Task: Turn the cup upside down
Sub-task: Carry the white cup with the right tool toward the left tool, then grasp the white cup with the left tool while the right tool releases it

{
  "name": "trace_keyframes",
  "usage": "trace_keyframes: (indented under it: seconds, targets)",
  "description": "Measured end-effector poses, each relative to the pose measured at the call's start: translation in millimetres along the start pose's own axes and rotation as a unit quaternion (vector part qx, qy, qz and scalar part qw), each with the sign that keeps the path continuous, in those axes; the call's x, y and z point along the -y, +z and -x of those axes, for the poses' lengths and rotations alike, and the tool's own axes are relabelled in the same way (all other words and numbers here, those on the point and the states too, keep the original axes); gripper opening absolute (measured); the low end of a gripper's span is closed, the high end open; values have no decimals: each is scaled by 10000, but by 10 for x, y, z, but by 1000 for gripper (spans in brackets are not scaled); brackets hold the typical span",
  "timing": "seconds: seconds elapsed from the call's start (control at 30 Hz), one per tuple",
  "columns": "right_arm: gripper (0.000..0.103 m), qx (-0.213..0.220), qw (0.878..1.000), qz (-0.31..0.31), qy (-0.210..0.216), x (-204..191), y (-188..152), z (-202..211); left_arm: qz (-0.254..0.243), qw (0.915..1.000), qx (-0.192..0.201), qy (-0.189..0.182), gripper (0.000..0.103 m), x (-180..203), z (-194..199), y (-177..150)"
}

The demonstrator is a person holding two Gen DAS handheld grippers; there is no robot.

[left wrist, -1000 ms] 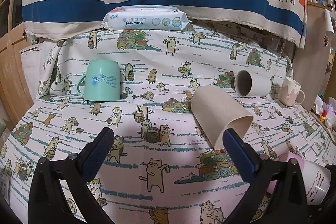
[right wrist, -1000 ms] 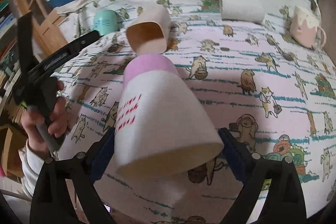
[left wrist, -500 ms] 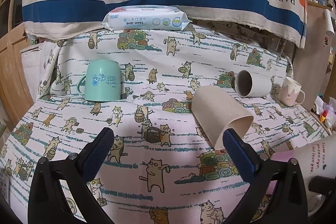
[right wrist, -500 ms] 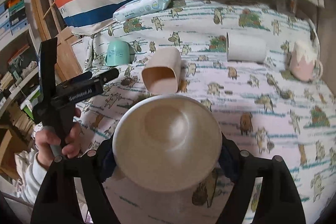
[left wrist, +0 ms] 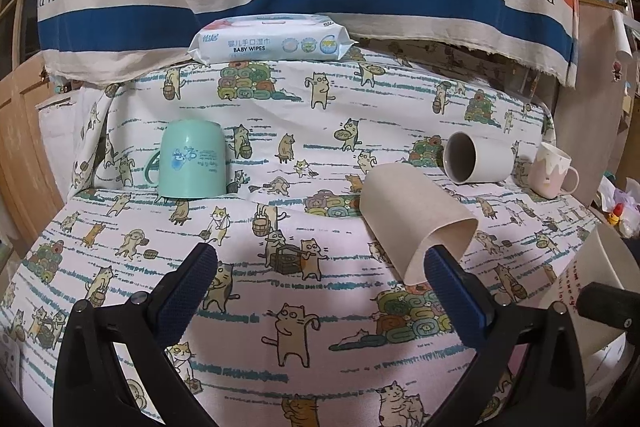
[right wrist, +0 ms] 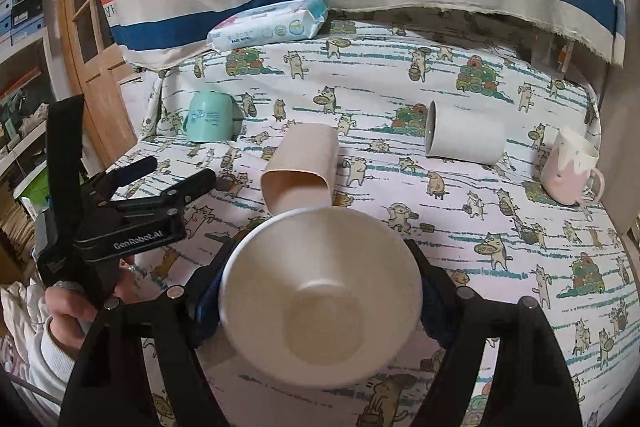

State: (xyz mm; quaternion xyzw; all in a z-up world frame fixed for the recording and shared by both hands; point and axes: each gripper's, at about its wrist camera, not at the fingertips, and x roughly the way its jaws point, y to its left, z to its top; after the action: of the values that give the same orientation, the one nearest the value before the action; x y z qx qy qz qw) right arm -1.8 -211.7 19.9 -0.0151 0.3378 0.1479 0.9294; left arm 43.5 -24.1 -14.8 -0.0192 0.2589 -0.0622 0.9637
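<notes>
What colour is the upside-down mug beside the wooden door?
Mint green mug with a small blue print, clearest in the left wrist view.

- We see a cat-print cloth (left wrist: 304, 307) covering the surface.
- On it we see a green mug (left wrist: 192, 159) upside down, a beige cup (left wrist: 412, 215) and a white cup (left wrist: 476, 159) on their sides, a pink mug (left wrist: 552, 169) upright, and wipes (left wrist: 272, 39).

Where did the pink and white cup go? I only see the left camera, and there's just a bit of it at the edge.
Observer: The right gripper has the pink and white cup squeezed between its fingers, mouth facing the camera.
Child: Is anything inside it?
Observer: No, its bottom shows bare.
Child: What's my left gripper doing?
Observer: The left gripper is in a hand off to the side, open, beside the beige cup lying on its side.
Child: Is the green cup flipped?
Observer: Yes, the green cup stands mouth down, handle toward the door.
</notes>
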Motion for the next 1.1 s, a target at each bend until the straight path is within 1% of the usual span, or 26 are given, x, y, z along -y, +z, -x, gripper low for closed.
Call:
trace_keyframes:
  seconds: [0.17, 0.23, 0.27, 0.3, 0.4, 0.43, 0.5, 0.57, 0.7, 0.77, 0.83, 0.9, 1.03, 1.1]
  targets:
    - [80, -10, 9998, 177, -82, -132, -18, -63, 29, 10000, 66, 26, 103, -16, 26, -2]
    - [80, 87, 9996, 220, -143, -155, -28, -65, 44, 10000, 69, 31, 103, -24, 27, -3]
    - [82, 167, 9995, 225, -178, -157, -28, -47, 55, 10000, 71, 36, 103, -29, 27, -3]
    - [89, 250, 9993, 210, -181, -150, -27, -19, 65, 9999, 73, 42, 103, -33, 31, -6]
    - [92, 553, 9984, 83, -110, -85, -27, 104, 82, 9999, 70, 39, 103, -42, 29, -4]
    - [93, 599, 9981, 59, -102, -61, -27, 135, 79, 9999, 71, 37, 103, -40, 30, -5]
    - [99, 669, 9977, -45, -125, 21, -33, 207, 80, 9999, 85, 38, 103, -43, 37, -5]
    - [102, 794, 9966, -219, -91, 130, -49, 293, 100, 9998, 162, 50, 103, -54, 68, -9]
    - [102, 1052, 9932, -491, -34, 388, -124, 488, 165, 9993, 320, 32, 103, -82, 163, -38]
    - [102, 1147, 9922, -469, -104, 463, -160, 560, 171, 9990, 413, 77, 103, -79, 199, -44]
    - [102, 1214, 9916, -400, -199, 526, -201, 618, 121, 9990, 412, 86, 103, -55, 201, -43]
    - [102, 1295, 9907, -323, -259, 573, -251, 671, 50, 9987, 478, 173, 103, -25, 232, -49]
    - [102, 1459, 9883, -221, -391, 653, -368, 733, -126, 9960, 804, 370, 103, 51, 432, -115]
    - [102, 1440, 9884, -201, -445, 690, -422, 725, -174, 9956, 852, 341, 103, 84, 576, -182]
